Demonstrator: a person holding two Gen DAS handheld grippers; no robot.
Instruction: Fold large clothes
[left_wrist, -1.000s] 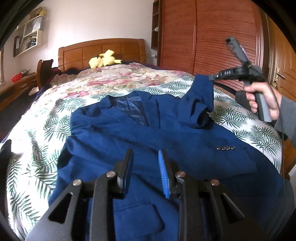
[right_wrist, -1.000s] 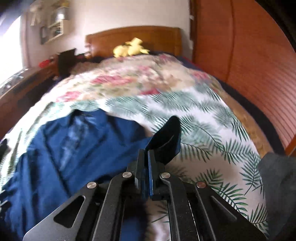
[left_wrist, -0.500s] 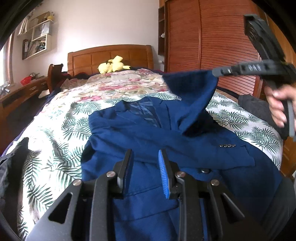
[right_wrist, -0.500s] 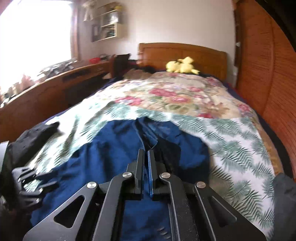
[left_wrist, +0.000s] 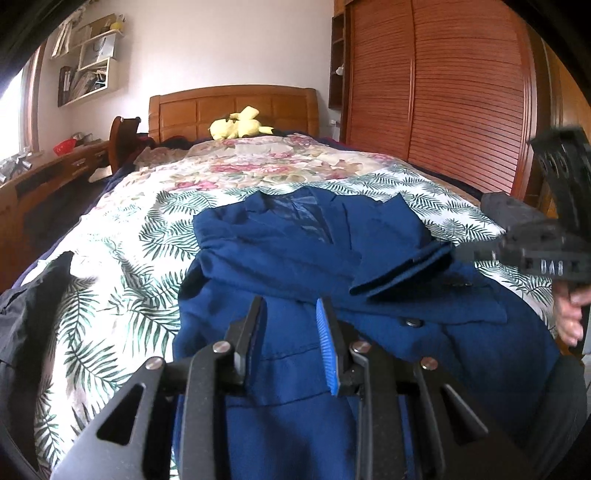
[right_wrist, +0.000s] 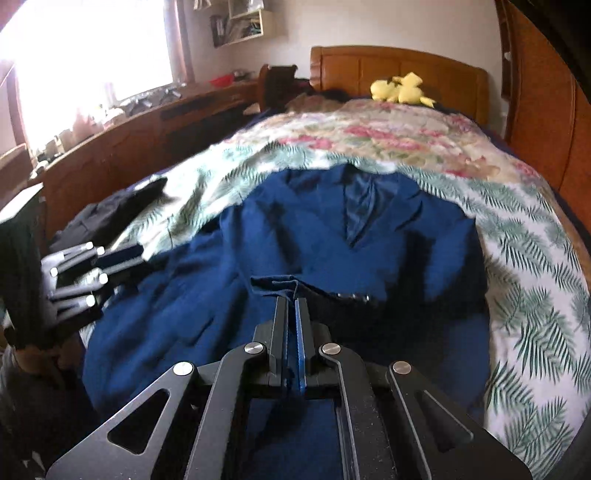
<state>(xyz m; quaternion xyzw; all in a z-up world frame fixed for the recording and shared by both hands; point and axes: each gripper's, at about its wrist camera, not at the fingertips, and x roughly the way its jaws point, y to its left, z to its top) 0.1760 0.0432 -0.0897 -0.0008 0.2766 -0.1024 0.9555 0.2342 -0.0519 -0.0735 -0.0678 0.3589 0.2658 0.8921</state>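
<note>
Right hand-held gripper (right_wrist: 291, 306) clamped on sleeve cuff (right_wrist: 275, 286), sleeve crossing jacket (right_wrist: 314, 229) chest; left hand-held gripper (left_wrist: 291, 325) apart, empty, over hem.

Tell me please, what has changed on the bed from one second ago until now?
The right gripper, still shut on the sleeve cuff, carried the sleeve from the jacket's outer side, up and across, so it now lies folded over the chest of the blue jacket. The left gripper stayed partly open with nothing between its fingers, above the jacket's lower part. The jacket body, the bedspread and the yellow plush toy stayed put.
</note>
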